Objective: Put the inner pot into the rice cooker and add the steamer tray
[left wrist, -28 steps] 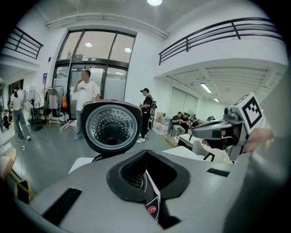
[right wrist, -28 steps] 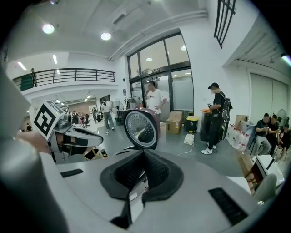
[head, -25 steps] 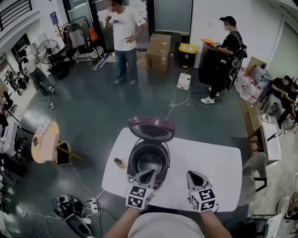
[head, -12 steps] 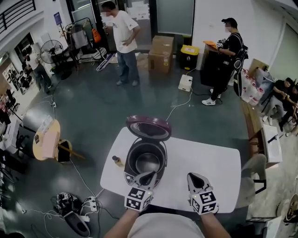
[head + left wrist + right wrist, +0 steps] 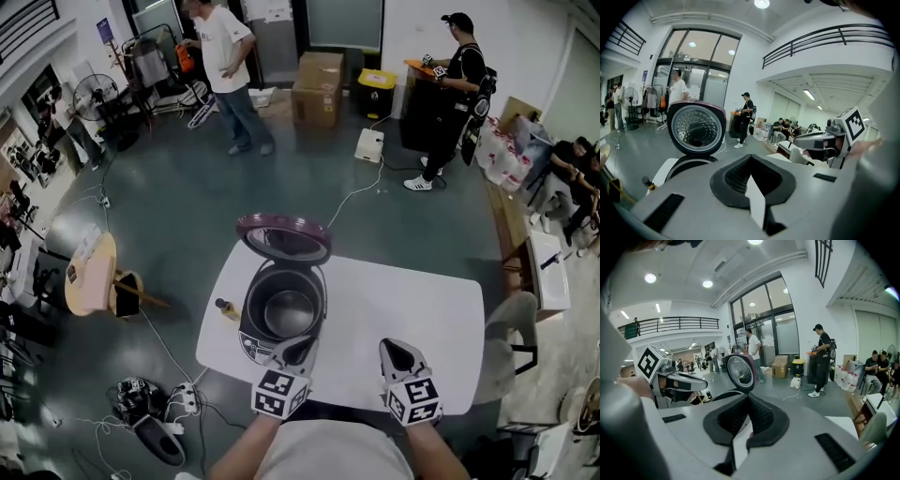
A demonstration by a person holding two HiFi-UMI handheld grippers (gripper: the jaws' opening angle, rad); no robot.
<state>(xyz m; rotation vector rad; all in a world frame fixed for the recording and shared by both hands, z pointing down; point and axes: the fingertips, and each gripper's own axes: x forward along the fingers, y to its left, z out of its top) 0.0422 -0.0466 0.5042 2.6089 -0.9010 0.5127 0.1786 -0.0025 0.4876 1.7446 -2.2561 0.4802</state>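
The rice cooker [image 5: 277, 317] stands at the left of the white table [image 5: 412, 305], its dark-red lid [image 5: 283, 238] raised at the far side. A shiny inner pot [image 5: 290, 313] sits inside it. No steamer tray shows in any view. My left gripper [image 5: 302, 346] is shut and empty, its tip over the cooker's front panel. My right gripper [image 5: 395, 350] is shut and empty over bare table to the cooker's right. The left gripper view has the lid's perforated inner plate [image 5: 696, 128] ahead of the closed jaws. In the right gripper view the lid [image 5: 739, 372] stands ahead-left.
A small bottle [image 5: 224, 307] stands on the table just left of the cooker. On the floor to the left are a round wooden stool [image 5: 89, 281] and a tangle of cables [image 5: 150, 408]. A chair [image 5: 514, 336] stands at the table's right end. People stand far back.
Both grippers have drawn back a little toward the near table edge, still shut; the left tip has left the cooker's rim. The person in white has walked left.
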